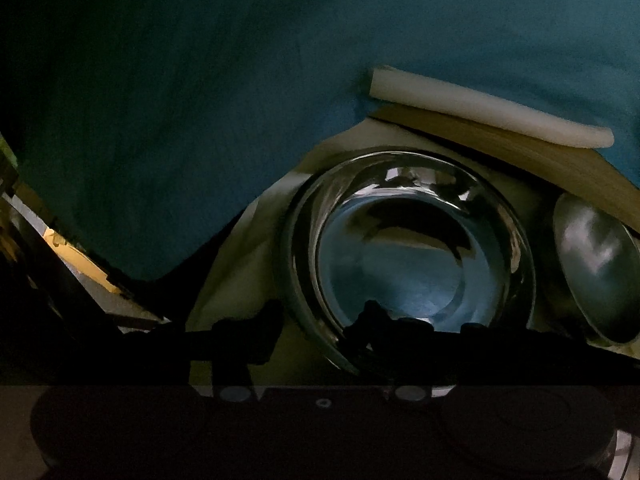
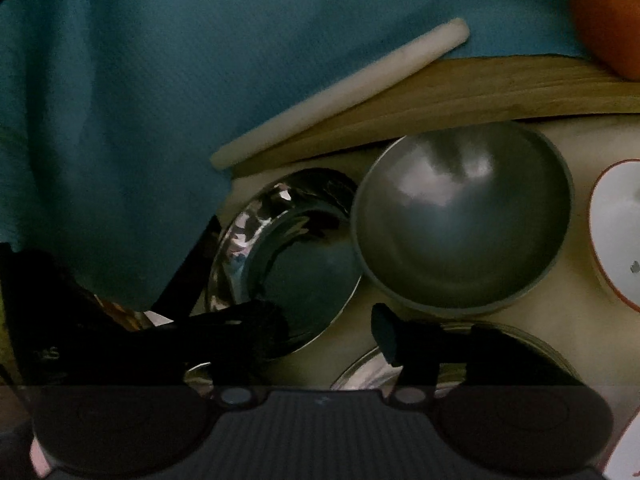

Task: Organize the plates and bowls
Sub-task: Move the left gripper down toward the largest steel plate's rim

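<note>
A shiny steel bowl [image 1: 408,252] sits on a beige surface [image 1: 248,264], with a matte grey bowl [image 1: 596,272] to its right. My left gripper [image 1: 320,320] straddles the shiny bowl's near-left rim: one finger outside, one over the inside, a gap on either side of the rim. In the right wrist view the shiny bowl [image 2: 288,256] lies left of the grey bowl [image 2: 460,220]. My right gripper [image 2: 324,328] stands over the shiny bowl's near-right rim, with its jaws apart and not touching it.
A teal cloth [image 2: 140,100] covers the far side. A white rod [image 2: 340,92] lies on a wooden board [image 2: 480,88]. A white bowl with an orange rim [image 2: 616,240] stands at the right, with another steel dish [image 2: 532,348] near the right finger. An orange object [image 2: 608,16] lies far right.
</note>
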`<state>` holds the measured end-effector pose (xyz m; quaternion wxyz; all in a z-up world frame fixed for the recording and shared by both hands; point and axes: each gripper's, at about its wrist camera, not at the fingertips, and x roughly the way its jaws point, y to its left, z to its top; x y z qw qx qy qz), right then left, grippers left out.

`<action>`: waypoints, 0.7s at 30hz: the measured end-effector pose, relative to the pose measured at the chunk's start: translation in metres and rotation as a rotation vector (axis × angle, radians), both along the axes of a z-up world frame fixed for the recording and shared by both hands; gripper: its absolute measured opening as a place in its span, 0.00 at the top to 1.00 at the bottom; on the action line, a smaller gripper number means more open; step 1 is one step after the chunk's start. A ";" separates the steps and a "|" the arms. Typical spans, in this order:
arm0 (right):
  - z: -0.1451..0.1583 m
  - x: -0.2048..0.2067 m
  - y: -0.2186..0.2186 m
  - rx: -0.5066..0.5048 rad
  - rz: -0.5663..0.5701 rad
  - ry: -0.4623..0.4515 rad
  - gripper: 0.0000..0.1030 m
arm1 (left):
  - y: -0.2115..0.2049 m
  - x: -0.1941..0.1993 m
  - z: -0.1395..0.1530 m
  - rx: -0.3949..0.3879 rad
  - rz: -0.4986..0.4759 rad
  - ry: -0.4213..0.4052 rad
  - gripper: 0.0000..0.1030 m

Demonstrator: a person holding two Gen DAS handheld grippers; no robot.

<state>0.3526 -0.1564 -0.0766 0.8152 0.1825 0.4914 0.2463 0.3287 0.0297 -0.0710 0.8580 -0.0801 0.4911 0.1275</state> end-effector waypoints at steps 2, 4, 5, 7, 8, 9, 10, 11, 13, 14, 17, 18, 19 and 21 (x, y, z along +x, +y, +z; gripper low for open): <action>-0.002 0.001 0.005 -0.021 0.005 -0.002 0.51 | 0.002 0.000 0.000 -0.006 0.001 -0.007 0.62; -0.004 0.001 0.009 -0.041 0.007 -0.006 0.57 | 0.004 0.001 -0.001 -0.012 0.001 -0.015 0.68; -0.004 0.001 0.010 -0.051 0.007 -0.009 0.61 | 0.004 0.000 -0.001 -0.011 0.003 -0.017 0.69; -0.005 0.002 0.012 -0.060 0.005 -0.009 0.66 | 0.007 -0.002 0.000 -0.009 0.011 -0.024 0.74; -0.005 0.001 0.012 -0.064 0.007 -0.011 0.70 | 0.008 -0.002 -0.001 -0.008 0.015 -0.029 0.76; -0.005 0.000 0.014 -0.071 0.011 -0.018 0.72 | 0.009 -0.003 -0.002 -0.008 0.013 -0.033 0.77; -0.005 0.000 0.015 -0.075 0.015 -0.024 0.74 | 0.011 -0.005 0.000 -0.008 0.014 -0.037 0.78; -0.004 -0.001 0.017 -0.084 0.017 -0.031 0.76 | 0.011 -0.006 0.000 -0.009 0.018 -0.040 0.79; -0.002 -0.004 0.019 -0.106 0.024 -0.052 0.76 | 0.012 -0.008 0.001 -0.014 0.022 -0.047 0.80; -0.002 -0.004 0.020 -0.111 0.025 -0.059 0.76 | 0.013 -0.009 0.001 -0.019 0.026 -0.049 0.80; 0.001 -0.007 0.020 -0.117 0.031 -0.073 0.76 | 0.015 -0.014 0.002 -0.024 0.033 -0.055 0.81; 0.001 -0.007 0.021 -0.119 0.034 -0.078 0.76 | 0.015 -0.016 0.003 -0.024 0.036 -0.057 0.81; 0.001 -0.007 0.022 -0.121 0.037 -0.084 0.76 | 0.015 -0.018 0.005 -0.024 0.038 -0.057 0.82; 0.004 -0.008 0.019 -0.117 0.042 -0.090 0.76 | 0.012 -0.018 0.005 -0.017 0.040 -0.052 0.81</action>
